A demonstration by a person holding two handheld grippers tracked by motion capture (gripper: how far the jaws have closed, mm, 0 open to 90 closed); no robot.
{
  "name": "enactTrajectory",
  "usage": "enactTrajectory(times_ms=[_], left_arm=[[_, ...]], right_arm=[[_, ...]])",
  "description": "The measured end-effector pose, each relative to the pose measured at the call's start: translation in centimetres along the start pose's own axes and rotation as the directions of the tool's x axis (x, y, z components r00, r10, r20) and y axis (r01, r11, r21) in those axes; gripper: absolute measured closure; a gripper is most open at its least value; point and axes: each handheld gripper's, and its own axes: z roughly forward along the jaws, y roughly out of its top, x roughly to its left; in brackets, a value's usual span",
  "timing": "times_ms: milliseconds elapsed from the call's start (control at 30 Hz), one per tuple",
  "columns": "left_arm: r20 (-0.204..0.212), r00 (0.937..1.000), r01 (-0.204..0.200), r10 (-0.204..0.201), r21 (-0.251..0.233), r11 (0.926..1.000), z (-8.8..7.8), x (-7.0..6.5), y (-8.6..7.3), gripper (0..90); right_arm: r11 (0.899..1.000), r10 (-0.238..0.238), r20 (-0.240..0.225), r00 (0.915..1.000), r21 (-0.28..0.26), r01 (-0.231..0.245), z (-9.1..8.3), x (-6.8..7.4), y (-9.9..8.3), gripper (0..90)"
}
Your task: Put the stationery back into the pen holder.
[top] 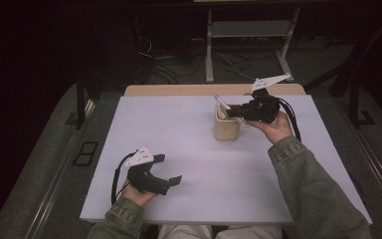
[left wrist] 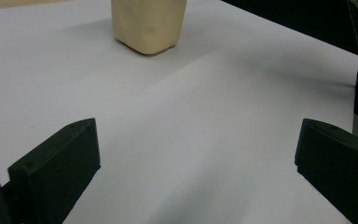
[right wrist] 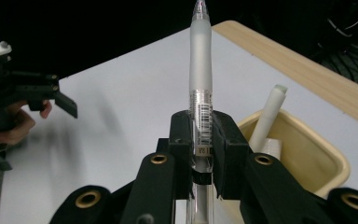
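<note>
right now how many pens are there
2: a clear pen clamped in the right gripper above the cream holder, a white one standing inside it; more may be hidden inside.

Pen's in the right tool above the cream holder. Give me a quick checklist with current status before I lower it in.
1. Grip on the pen: right tool is clamped on the barrel at the barcode label. Ok.
2. Pen sits straight between the pads, in line with the jaws. Ok.
3. Room in the cream holder: one white stick already leans inside, with open space beside it. Ok.
4. Holder upright on the white table. Ok.
5. Left tool out of the way: open, holding nothing, at the table's near side, apart from the holder. Ok.
6. Pen's lower end lined up over the holder opening: hidden behind the tool. Cannot tell.
</note>
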Motion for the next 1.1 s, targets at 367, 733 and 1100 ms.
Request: enactTrajectory(times_ms=[367, 733, 1100], left_arm=[[0.009, 0.9998, 0.017, -0.017, 0.003, 0.9998, 0.0, 0.3, -0.3, 0.0], [0.021, 0.9997, 0.010, -0.010, 0.012, 0.9999, 0.3, 0.1, -0.4, 0.0], [0.032, 0.9994, 0.011, -0.011, 0.000, 0.9999, 0.3, 0.2, -0.4, 0.6]], right_arm=[[0.994, 0.028, 0.017, 0.9995, -0.102, -0.026, 0.7, -1.8, 0.3, 78.7], [0.982, 0.044, 0.024, 0.9988, -0.187, -0.039, 2.4, -3.0, 0.7, 78.7], [0.973, 0.060, 0.042, 0.9973, -0.224, -0.049, 4.3, -4.0, 0.1, 78.7]])
